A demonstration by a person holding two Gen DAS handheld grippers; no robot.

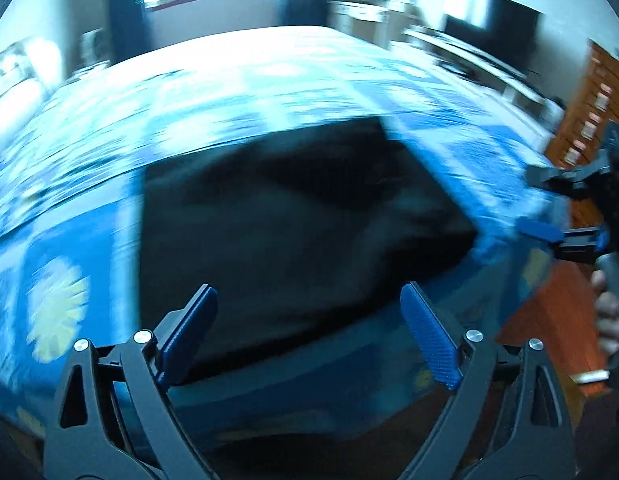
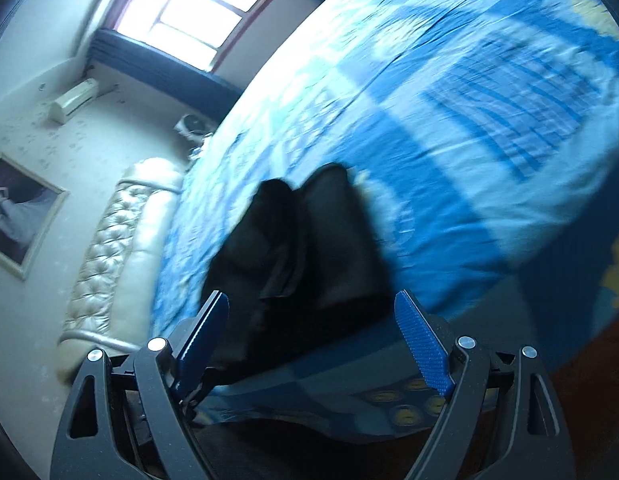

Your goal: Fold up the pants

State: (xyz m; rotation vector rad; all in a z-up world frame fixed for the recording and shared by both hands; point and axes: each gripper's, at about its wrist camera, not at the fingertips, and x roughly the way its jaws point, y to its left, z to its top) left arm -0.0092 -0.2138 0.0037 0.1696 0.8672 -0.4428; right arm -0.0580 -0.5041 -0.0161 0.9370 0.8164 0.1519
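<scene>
Nearest the lens, your left tongs (image 1: 309, 332) stood spread wide with nothing between the blue pads (image 1: 429, 340); they hung clear above the cloth, pressing on nothing. Your right tongs (image 2: 311, 340) were likewise released and empty; in the left wrist view they showed at the far right edge, off the bed's side, with your hand (image 1: 609, 312) on the grip. The black pants (image 1: 301, 216) lay on the bed (image 1: 237, 92), near its front edge, just ahead of both tongs, neither touching them. My read on progress: mostly done. The pants sat as a compact dark block with roughly straight left and far edges, so at least one fold looked made. From the right wrist view the bundle looked looser: two raised lobes with a seam or gap between them and a flap hanging at the middle. So what was left, I judged, was a tidy-up or one more fold, then a flatten. Heavy blur in both views; I couldn't count layers. Count: one pair of pants, one bed, two tongs, both empty, one hand visible, one window (image 2: 197, 4), one headboard (image 2: 117, 248), one framed picture (image 2: 17, 216), one wall air conditioner (image 2: 73, 100).
</scene>
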